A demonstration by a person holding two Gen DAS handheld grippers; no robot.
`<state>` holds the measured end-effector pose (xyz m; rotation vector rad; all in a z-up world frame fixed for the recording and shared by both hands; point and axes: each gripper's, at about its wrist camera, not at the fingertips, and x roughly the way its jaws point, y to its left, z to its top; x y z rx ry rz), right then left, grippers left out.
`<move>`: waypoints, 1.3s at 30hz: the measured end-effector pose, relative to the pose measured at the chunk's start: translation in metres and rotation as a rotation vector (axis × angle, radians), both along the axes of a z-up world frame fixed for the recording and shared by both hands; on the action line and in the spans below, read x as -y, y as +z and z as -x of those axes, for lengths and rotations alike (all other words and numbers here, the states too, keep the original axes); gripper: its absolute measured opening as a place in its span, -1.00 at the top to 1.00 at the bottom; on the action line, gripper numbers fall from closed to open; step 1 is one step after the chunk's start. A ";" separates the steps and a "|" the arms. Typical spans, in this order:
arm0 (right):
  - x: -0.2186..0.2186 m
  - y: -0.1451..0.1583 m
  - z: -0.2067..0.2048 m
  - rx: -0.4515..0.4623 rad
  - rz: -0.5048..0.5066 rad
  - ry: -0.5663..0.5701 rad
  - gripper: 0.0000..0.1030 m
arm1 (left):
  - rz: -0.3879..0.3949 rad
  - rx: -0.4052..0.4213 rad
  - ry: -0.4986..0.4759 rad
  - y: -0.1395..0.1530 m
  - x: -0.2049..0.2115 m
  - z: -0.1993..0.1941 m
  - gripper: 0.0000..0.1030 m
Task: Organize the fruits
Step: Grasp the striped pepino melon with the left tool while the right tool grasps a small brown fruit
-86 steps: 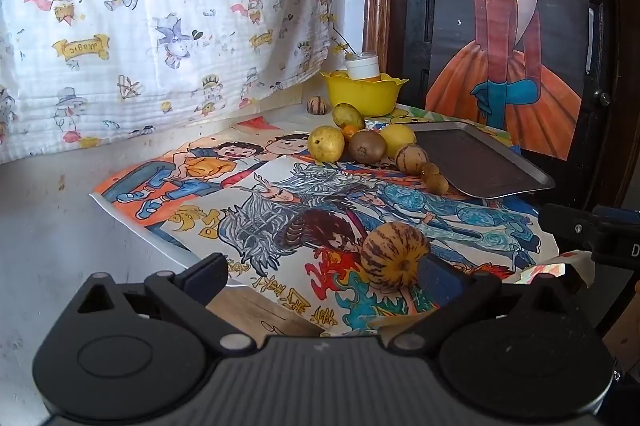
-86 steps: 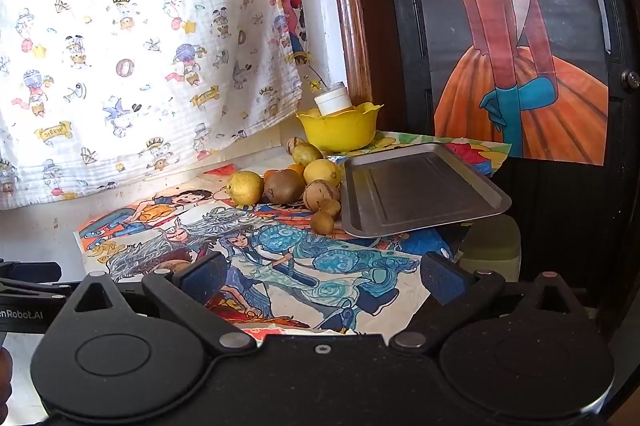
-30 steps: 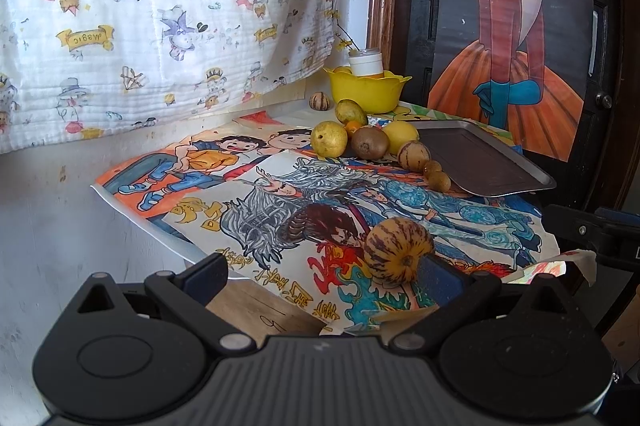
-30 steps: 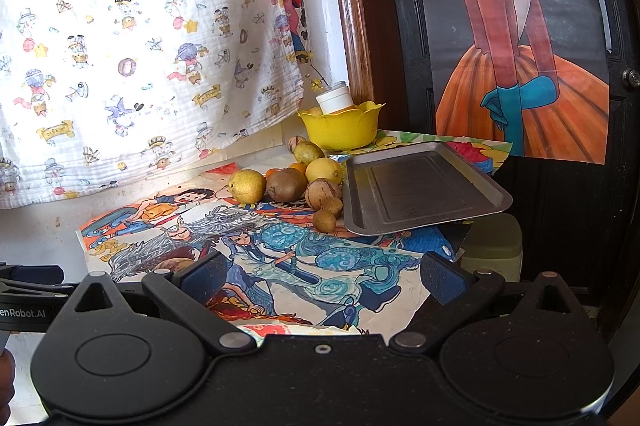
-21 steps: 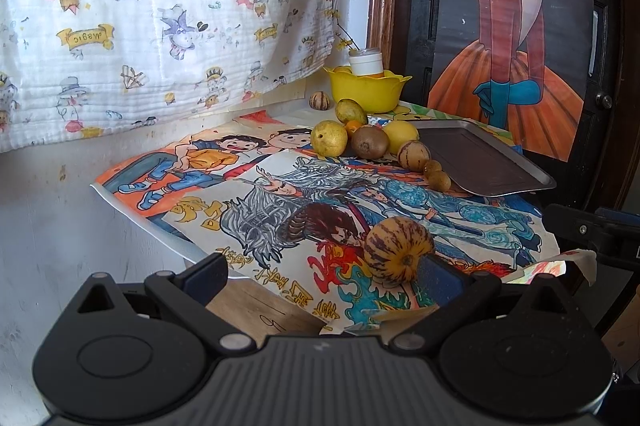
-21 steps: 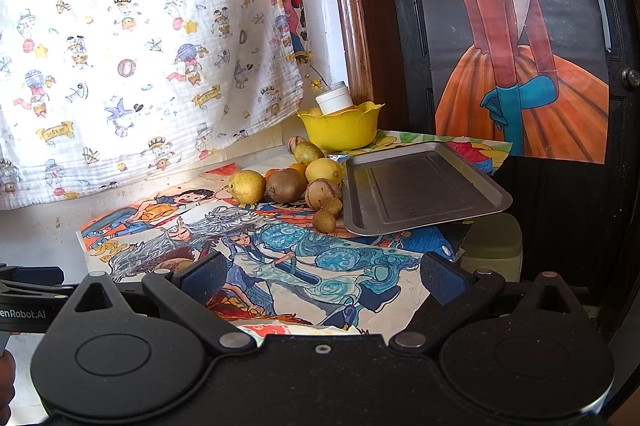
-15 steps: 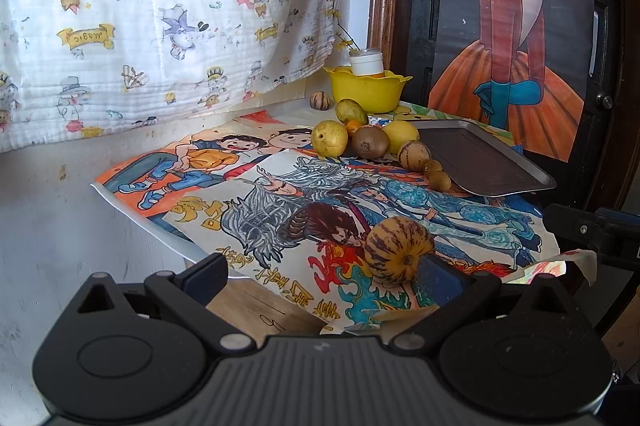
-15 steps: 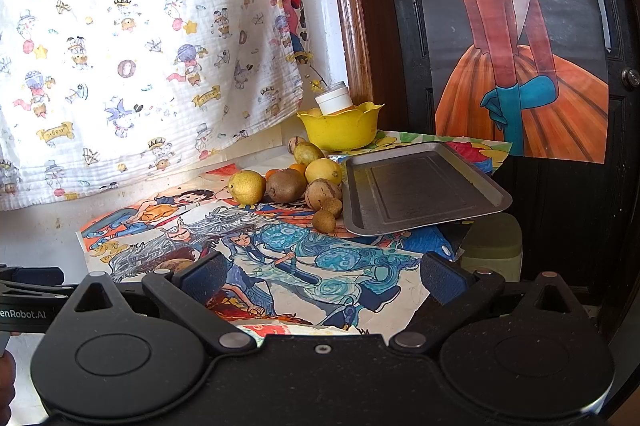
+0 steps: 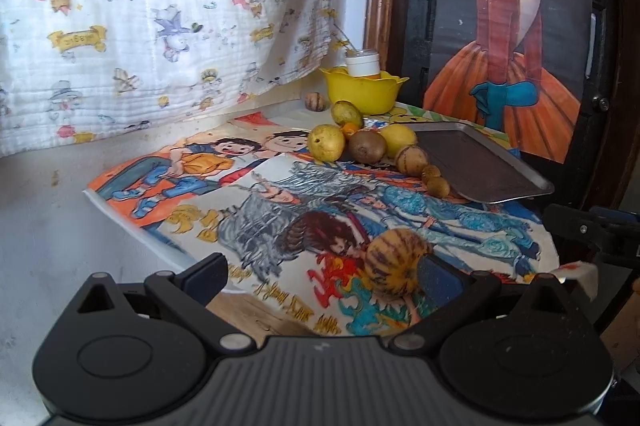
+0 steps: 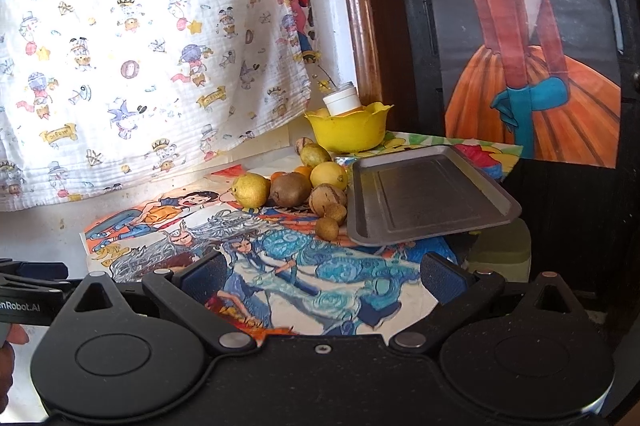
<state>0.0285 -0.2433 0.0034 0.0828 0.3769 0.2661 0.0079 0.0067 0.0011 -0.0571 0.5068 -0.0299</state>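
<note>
Cartoon-print cloth (image 9: 160,18) hangs across the back wall on the left, and colourful drawn posters (image 9: 280,210) cover the table, so that's my work surface. Left gripper (image 9: 322,276) is spread wide with nothing between the pads. The striped melon (image 9: 396,262) sits low and just right of my centreline, right up against the inner face of the right finger (image 9: 440,278), though I can't tell if it's actually touching. It's roundish with no real long axis, stem end facing me, so approach angle barely matters — I'd judge the left unit needs a small shift rightward to centre it before closing. Further out, ahead and right of that melon, the fruit pile (image 9: 360,142) is bunched together: yellow pear-like one on the left, brown kiwi, lemon, then small brown nuts trailing toward the metal tray (image 9: 480,162), which lies empty just right of the pile, near edge overhanging the posters. Yellow bowl (image 9: 366,88) with a white jar in it sits behind. Right gripper (image 10: 322,276) is also released and empty, well back from everything — pile (image 10: 296,186) is ahead and slightly left of it, tray (image 10: 432,198) ahead and slightly right. So left is nearer the melon; right is better lined up on the tray.
</note>
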 end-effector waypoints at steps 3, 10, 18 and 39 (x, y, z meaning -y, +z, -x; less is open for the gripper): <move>0.002 0.003 -0.013 -0.010 0.008 0.022 -0.99 | 0.019 -0.010 -0.040 -0.002 0.000 -0.014 -0.99; 0.006 0.010 -0.045 -0.036 0.034 0.114 -0.99 | -0.002 -0.054 -0.113 -0.006 0.013 -0.037 -0.98; 0.005 0.009 -0.075 -0.065 0.059 0.222 -0.99 | 0.014 -0.108 -0.135 -0.016 0.016 -0.053 -0.74; -0.015 -0.018 -0.148 -0.113 0.207 0.383 -0.50 | 0.046 -0.190 -0.184 -0.029 0.035 -0.090 -0.09</move>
